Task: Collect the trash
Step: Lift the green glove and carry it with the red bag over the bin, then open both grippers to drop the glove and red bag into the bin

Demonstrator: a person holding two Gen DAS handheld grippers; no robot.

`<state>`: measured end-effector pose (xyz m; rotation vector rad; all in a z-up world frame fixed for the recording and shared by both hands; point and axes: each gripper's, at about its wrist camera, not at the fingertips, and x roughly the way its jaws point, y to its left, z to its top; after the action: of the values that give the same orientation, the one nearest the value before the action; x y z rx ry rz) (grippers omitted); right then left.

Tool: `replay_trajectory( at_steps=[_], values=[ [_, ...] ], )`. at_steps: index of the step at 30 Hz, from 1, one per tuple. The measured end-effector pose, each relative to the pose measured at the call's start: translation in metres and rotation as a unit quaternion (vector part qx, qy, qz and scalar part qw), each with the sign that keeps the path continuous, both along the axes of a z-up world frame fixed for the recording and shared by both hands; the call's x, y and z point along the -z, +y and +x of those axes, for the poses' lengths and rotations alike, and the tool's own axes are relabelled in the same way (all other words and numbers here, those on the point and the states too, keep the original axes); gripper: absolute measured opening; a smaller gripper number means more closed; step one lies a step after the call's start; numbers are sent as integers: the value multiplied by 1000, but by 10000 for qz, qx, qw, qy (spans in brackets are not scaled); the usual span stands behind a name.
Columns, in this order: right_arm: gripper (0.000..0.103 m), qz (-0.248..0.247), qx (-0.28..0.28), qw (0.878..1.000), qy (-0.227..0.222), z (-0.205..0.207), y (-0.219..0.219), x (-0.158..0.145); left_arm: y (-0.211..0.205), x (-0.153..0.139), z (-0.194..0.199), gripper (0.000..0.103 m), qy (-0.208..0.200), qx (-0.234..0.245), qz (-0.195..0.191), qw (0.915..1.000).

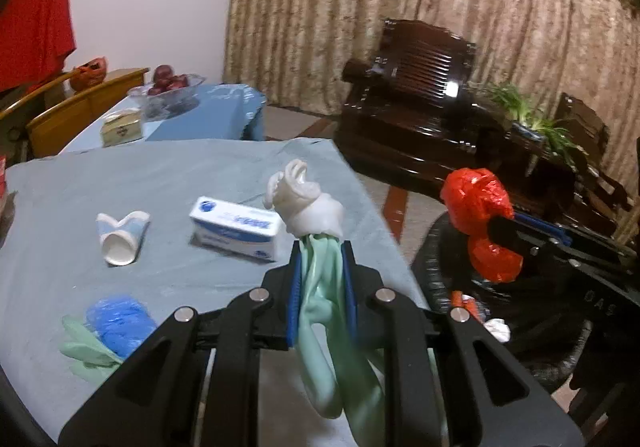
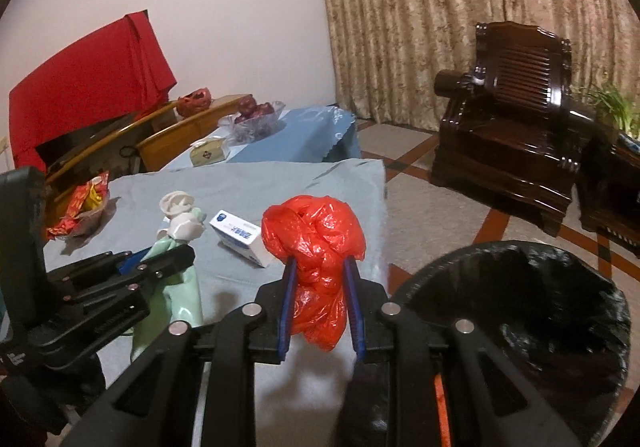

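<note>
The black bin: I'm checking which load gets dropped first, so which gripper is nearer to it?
Right. The right gripper, shut on the red bag, is beside the black bin. The left gripper, shut on the green glove, is over the table.

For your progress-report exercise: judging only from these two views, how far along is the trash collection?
Done: some scraps already lie in the black-lined bin. In hand: the left gripper is shut on a green and white glove; the right gripper is shut on a red plastic bag. Left on the table: a crushed paper cup, blue wad, green glove, box.
</note>
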<state>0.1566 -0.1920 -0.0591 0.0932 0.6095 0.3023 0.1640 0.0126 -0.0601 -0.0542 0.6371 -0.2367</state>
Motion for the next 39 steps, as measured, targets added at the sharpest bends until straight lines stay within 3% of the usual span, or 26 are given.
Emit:
replay_trajectory(
  at_steps=[21, 39],
  values=[
    [23, -166, 1127, 9935, -61, -58, -111, -7, -110, -5, -20, 17, -188, 1161, -79, 9930],
    [23, -226, 1733, 9845, 118, -64, -169, 11, -181, 15, -2, 17, -130, 1669, 8, 9859]
  ],
)
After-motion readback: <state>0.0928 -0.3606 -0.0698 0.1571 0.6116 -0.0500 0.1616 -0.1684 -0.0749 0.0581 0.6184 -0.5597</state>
